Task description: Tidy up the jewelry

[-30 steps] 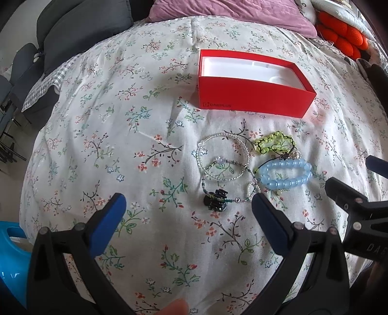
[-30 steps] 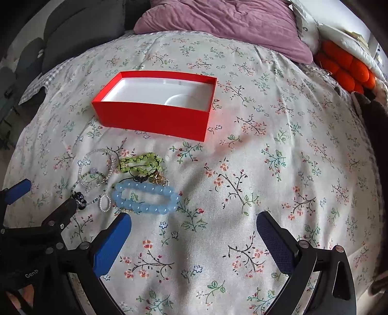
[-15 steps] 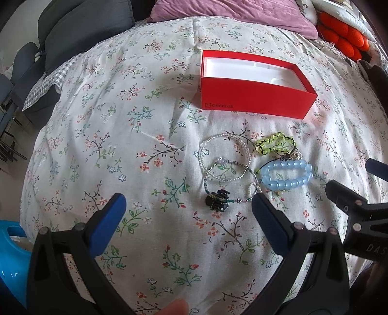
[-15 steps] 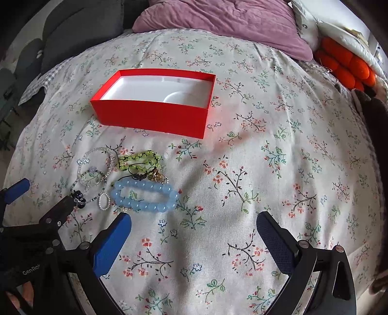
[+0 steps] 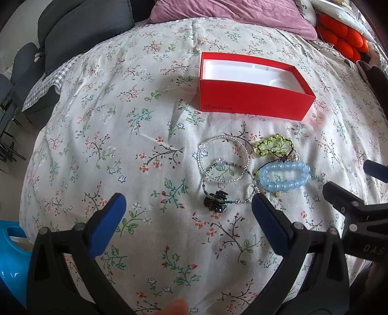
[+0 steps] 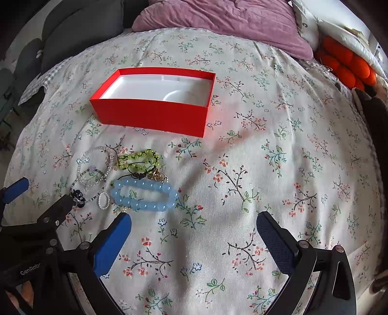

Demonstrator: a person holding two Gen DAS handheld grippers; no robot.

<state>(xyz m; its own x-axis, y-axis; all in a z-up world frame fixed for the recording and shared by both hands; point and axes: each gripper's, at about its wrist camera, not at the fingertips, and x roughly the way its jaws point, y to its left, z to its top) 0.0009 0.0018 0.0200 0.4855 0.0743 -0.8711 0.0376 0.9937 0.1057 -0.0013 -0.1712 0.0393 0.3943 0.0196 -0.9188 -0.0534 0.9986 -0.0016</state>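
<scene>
An open red box [image 5: 254,100] [image 6: 155,114] with a white inside lies on the floral bedspread. In front of it sits a cluster of jewelry: a pale blue bead bracelet [image 5: 283,175] [image 6: 144,195], a green bead bracelet [image 5: 275,145] [image 6: 139,161], clear bead bracelets [image 5: 223,157] [image 6: 95,164] and a thin chain with a black charm [image 5: 217,203] [image 6: 77,196]. My left gripper [image 5: 186,208] is open just short of the black charm. My right gripper [image 6: 194,223] is open, its left finger close to the blue bracelet. Neither holds anything.
A purple pillow [image 6: 218,19] and an orange cushion [image 6: 346,65] lie at the bed's far end. Dark grey cushions [image 5: 80,29] sit at the far left. A blue plastic object [image 5: 12,254] is low left, off the bed's edge.
Both grippers have drifted slightly forward and left toward the jewelry and box. Nothing was grasped; the jewelry has not moved.
</scene>
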